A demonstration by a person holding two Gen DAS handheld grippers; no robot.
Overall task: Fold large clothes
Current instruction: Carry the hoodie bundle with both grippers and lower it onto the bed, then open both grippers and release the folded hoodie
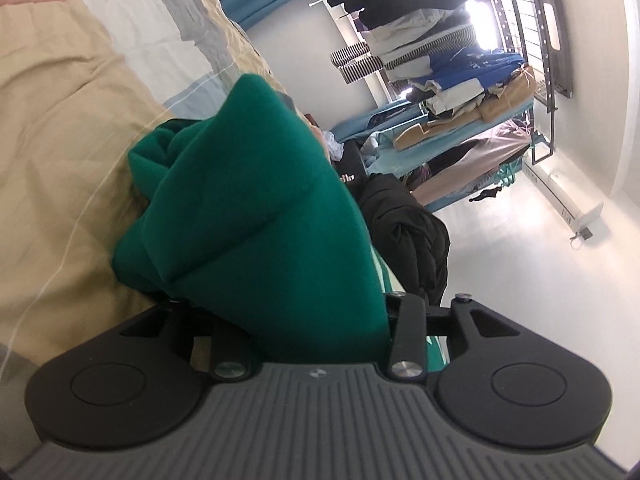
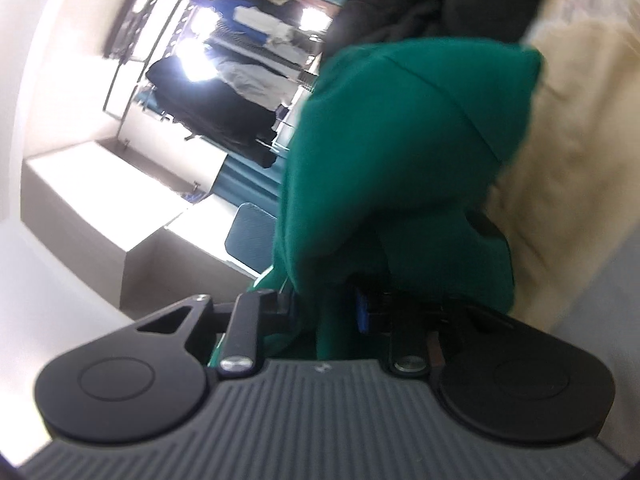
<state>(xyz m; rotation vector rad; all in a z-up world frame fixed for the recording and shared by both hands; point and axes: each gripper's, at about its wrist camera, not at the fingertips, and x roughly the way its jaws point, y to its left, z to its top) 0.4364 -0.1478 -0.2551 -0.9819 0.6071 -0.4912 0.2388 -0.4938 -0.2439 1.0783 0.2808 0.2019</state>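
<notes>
Both claws, left (image 1: 288, 312) and right (image 2: 340, 312), clamp bunched green garment (image 1: 248, 200).

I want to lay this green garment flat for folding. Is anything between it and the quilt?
Nothing visible: the green garment hangs bunched from both hand-held grippers directly beside the bare quilt. A black garment lies on its other side, not between.

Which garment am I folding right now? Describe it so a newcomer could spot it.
Start at the patchwork quilt covering the bed. Bunched on it, rising from between both grippers, is the green garment. Thick and plain emerald, it differs from the crumpled black clothing behind it.
</notes>
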